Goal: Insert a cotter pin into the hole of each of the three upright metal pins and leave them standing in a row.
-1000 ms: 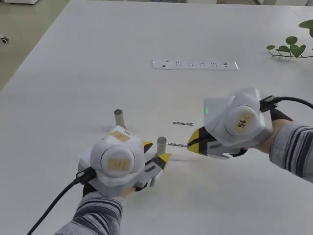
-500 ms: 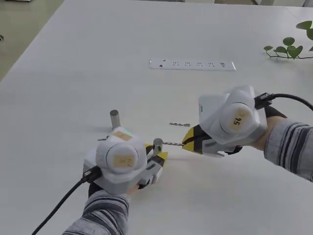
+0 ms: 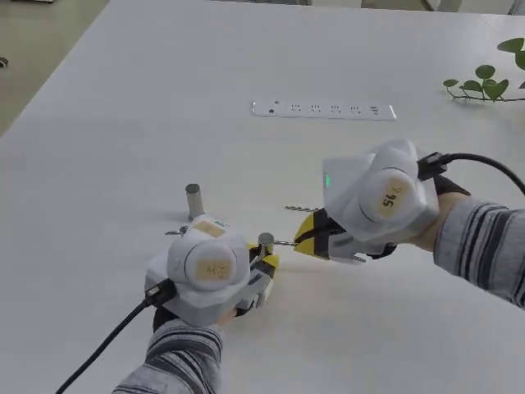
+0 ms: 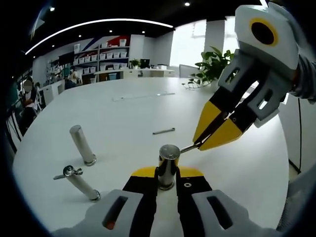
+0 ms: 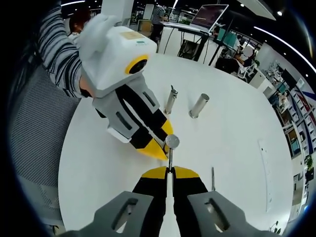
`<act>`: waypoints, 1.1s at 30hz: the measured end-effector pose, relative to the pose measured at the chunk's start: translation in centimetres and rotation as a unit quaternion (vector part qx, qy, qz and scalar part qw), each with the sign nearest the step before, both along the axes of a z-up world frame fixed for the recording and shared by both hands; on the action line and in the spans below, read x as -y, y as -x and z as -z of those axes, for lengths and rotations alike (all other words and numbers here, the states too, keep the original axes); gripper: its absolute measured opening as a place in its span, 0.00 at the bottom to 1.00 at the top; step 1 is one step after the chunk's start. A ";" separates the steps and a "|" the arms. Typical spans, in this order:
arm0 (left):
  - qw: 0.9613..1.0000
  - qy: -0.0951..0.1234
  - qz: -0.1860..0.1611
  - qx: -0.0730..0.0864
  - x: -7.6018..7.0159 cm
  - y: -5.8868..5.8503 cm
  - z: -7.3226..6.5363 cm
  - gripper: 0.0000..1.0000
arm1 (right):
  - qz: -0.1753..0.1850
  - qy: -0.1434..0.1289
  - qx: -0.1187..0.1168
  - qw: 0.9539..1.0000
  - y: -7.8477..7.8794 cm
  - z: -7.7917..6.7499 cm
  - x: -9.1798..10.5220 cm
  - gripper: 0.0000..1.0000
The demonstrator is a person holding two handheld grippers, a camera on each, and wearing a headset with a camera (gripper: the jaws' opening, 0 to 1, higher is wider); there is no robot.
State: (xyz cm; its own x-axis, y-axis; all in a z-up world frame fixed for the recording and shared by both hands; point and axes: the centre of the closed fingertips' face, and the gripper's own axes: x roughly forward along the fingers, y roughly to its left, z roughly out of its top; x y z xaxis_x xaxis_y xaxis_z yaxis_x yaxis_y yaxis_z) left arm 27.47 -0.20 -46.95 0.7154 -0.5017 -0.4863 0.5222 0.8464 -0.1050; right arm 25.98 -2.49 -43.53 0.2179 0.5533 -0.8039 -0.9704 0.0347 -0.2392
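Left gripper (image 4: pixel 167 174) clamps grey upright metal pin (image 4: pixel 168 163), right gripper (image 5: pixel 169 171) pinches thin steel cotter pin (image 4: pixel 188 147); off-axis push likely misses hole, bends cotter.

In the head view, the round yellow label (image 3: pixel 388 197) on the back of the right hand-held gripper (image 3: pixel 300 236) carries two dark digits, tilted and soft, that look like 56. The round yellow label (image 3: pixel 212 267) on the back of the left hand-held gripper (image 3: pixel 262 256) bears faint print too blurred to read, and so does the small tan sticker (image 3: pixel 208 229) on its top. The white power strip (image 3: pixel 324 110) lying on the table (image 3: pixel 123 123) shows small dark marks along its face, too small to tell whether they are lettering.
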 end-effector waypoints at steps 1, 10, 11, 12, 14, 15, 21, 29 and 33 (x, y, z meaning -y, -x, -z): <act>1.000 -0.002 0.002 0.000 0.0 0.0 0.0 0.10 | 0.000 -0.001 0.000 1.000 0.0 0.0 -0.1 0.00; 1.000 -0.001 -0.009 -0.002 -0.1 0.0 0.2 0.10 | -0.011 -0.001 0.010 1.000 0.0 0.2 -0.9 0.00; 1.000 0.000 -0.010 -0.002 -0.1 0.0 0.3 0.10 | -0.011 -0.001 0.010 1.000 -0.1 0.2 -1.0 0.00; 1.000 0.001 -0.012 -0.003 -0.1 0.0 0.3 0.10 | -0.011 -0.001 0.010 1.000 -0.1 0.3 -1.0 0.00; 1.000 0.004 -0.013 -0.005 -0.1 0.0 0.3 0.10 | -0.012 -0.002 0.012 1.000 -0.2 0.3 -1.2 0.00; 1.000 0.005 -0.014 -0.006 -0.1 0.0 0.3 0.10 | -0.011 -0.003 0.011 1.000 -0.1 0.3 -1.3 0.00; 1.000 0.006 -0.018 -0.008 -0.2 -0.1 0.4 0.10 | -0.006 -0.008 0.008 1.000 -0.2 0.4 -1.7 0.00; 1.000 0.006 -0.022 -0.009 -0.2 -0.1 0.4 0.10 | 0.014 -0.013 0.000 1.000 -0.4 0.6 -1.9 0.00; 1.000 0.005 -0.023 -0.010 -0.2 -0.2 0.5 0.10 | 0.025 -0.017 -0.006 1.000 -0.5 0.7 -2.1 0.00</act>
